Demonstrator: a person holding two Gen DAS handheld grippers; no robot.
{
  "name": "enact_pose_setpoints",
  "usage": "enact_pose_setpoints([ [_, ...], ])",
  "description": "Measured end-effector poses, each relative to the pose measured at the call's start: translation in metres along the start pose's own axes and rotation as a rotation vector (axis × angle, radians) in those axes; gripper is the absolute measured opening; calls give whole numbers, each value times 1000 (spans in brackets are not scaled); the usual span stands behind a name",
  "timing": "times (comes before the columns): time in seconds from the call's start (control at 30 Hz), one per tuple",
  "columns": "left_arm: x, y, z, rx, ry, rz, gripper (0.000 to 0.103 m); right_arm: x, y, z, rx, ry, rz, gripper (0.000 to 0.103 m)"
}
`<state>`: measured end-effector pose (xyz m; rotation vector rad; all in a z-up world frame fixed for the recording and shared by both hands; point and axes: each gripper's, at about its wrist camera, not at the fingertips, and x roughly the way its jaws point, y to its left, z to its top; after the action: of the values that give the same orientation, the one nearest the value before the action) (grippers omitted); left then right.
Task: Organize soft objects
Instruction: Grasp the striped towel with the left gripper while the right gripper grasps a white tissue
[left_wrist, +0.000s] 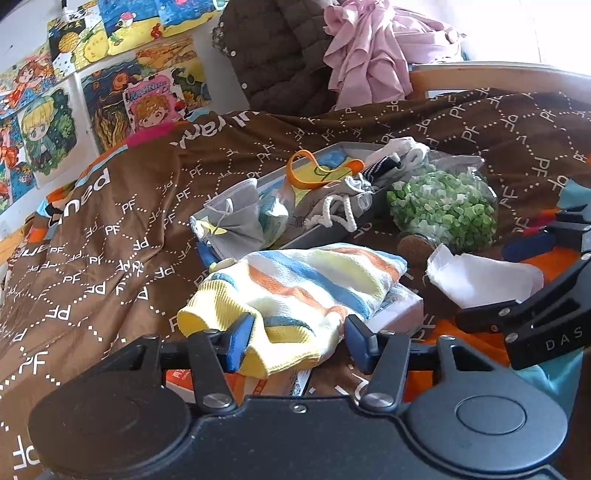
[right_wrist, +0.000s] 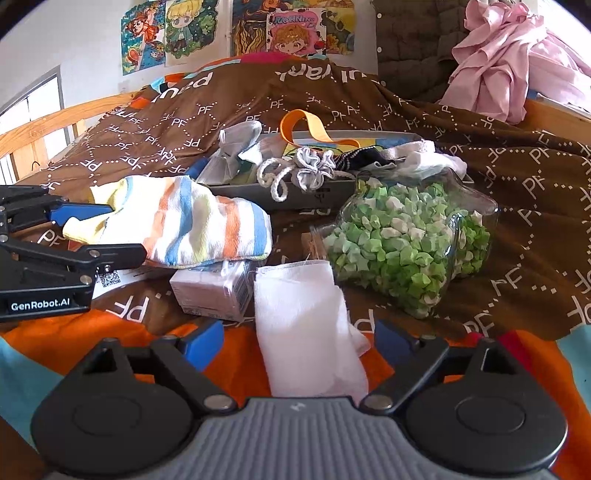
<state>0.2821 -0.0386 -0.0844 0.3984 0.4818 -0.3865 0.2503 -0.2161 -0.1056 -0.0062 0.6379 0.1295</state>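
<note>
So we're sorting the soft stuff on the bed, and right now we're lining up on two pieces at once. Our left gripper (left_wrist: 299, 339) is sitting with its blue pads spread wide on either side of the near end of the striped towel (left_wrist: 295, 288), which is lying partly on a small white box (right_wrist: 212, 291) just in front of the grey tray (left_wrist: 325, 230); the pads look like they're brushing the cloth but aren't pinching it yet. Our right gripper (right_wrist: 297, 345) is also open wide, straddling the near end of the folded white cloth (right_wrist: 306, 325) that's resting on the orange part of the bedspread (left_wrist: 110, 229), just beside the bag of green paper stars (right_wrist: 410, 243). The tray is already holding a grey drawstring pouch (right_wrist: 312, 170), a rope cord, an orange strap (left_wrist: 317, 173) and a few other bits of fabric, so we're guessing that's where these two are headed. Next we're probably closing both sets of fingers, and that's calling for a deep enough bite to catch several layers, since floppy cloth tends to slip or unfold on the lift. The towel may drag the box along, and the star bag is sitting between the white cloth and the tray, so we're thinking lift high before moving over.
</note>
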Motion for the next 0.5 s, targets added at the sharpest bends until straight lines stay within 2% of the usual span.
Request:
enact_pose_setpoints([
  [0.2, 2, -3, -2, 11, 13, 34, 53, 2, 0, 0, 1, 7, -2, 92],
  [0.23, 1, -3, -2, 15, 9, 43, 48, 2, 0, 0, 1, 8, -2, 92],
  [0.5, -3, -6, -3, 26, -19, 65, 29, 4, 1, -1, 1, 21, -4, 87],
])
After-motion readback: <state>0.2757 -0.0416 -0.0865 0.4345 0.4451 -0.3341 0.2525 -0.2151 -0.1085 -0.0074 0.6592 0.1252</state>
